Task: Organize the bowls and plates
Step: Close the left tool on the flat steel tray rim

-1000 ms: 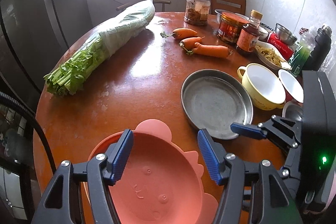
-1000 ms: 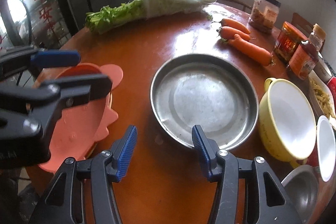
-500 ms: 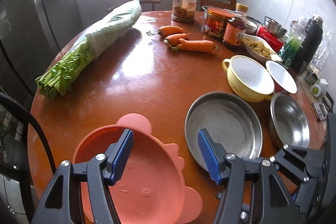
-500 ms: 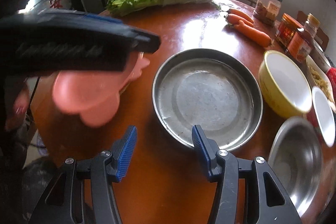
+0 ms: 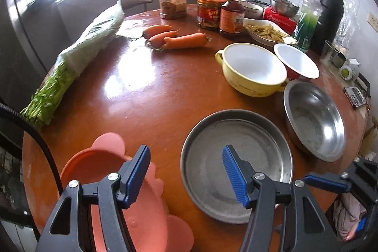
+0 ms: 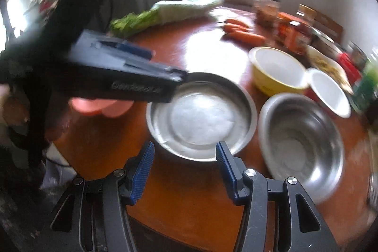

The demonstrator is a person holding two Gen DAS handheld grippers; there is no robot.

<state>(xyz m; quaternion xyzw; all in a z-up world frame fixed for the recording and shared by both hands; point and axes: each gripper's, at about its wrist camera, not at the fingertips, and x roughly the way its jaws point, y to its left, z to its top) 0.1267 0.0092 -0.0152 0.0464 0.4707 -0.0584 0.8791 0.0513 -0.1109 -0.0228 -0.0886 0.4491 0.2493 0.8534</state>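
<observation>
My left gripper [image 5: 186, 175] hangs open above the brown table [image 5: 146, 96], its left finger over the rim of a pink animal-shaped plate [image 5: 146, 216], its right finger over a flat steel plate [image 5: 236, 145]. Nothing sits between its pads. Right of that plate are a steel bowl [image 5: 314, 119], a yellow handled bowl [image 5: 252, 70] and a white bowl [image 5: 295, 60]. My right gripper [image 6: 184, 171] is open over bare table just in front of the steel plate [image 6: 200, 115], with the steel bowl [image 6: 300, 138] to its right. The right wrist view is blurred; the left gripper [image 6: 167, 64] crosses it.
Bagged greens [image 5: 82, 51] lie along the table's left side, with carrots [image 5: 174, 38] at the centre back. Jars, a sauce bottle [image 5: 231, 13], a dish of food [image 5: 264, 31], a green bottle and a dark flask [image 5: 330, 15] crowd the far right. The table's near edge runs just below both grippers.
Both grippers have slid to the right. The left one went from above the pink plate towards the steel plate; the steel bowl came into both views. Neither gripper's opening changed.
</observation>
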